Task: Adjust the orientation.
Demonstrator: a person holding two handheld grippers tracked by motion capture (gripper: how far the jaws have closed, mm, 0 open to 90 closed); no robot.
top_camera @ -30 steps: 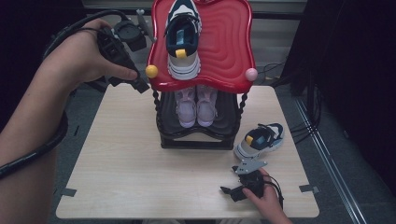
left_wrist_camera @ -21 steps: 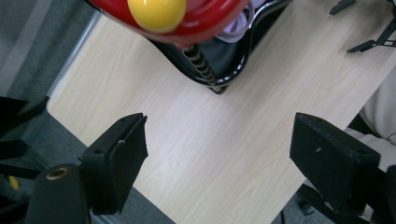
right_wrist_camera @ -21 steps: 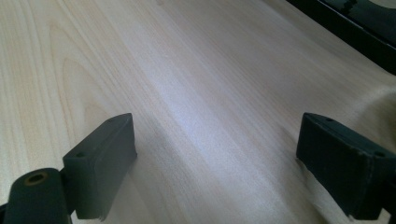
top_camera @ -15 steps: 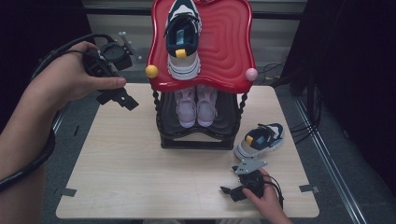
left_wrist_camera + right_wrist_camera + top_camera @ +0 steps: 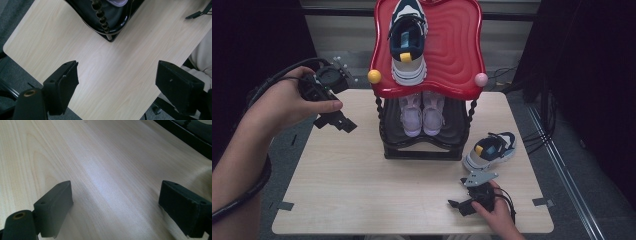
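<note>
While the high view looks down, the left hand-held gripper [image 5: 335, 121] hangs wide and empty over the pale wooden surface [image 5: 362, 190], left of the glossy black rack [image 5: 422, 150] with its wavy red top [image 5: 457, 50]. A white-and-navy sneaker [image 5: 490, 150] lies right of the rack, its toe toward the near left. The right hand-held gripper [image 5: 460, 204] rests just before it.

In the left gripper view, black pads [image 5: 63, 87] gape over wood grain.

In the right gripper view, the jaws stand wide on the surface.

Glossy red plastic rack top [image 5: 452, 45], matt pale wood-grain table [image 5: 362, 190]
</note>
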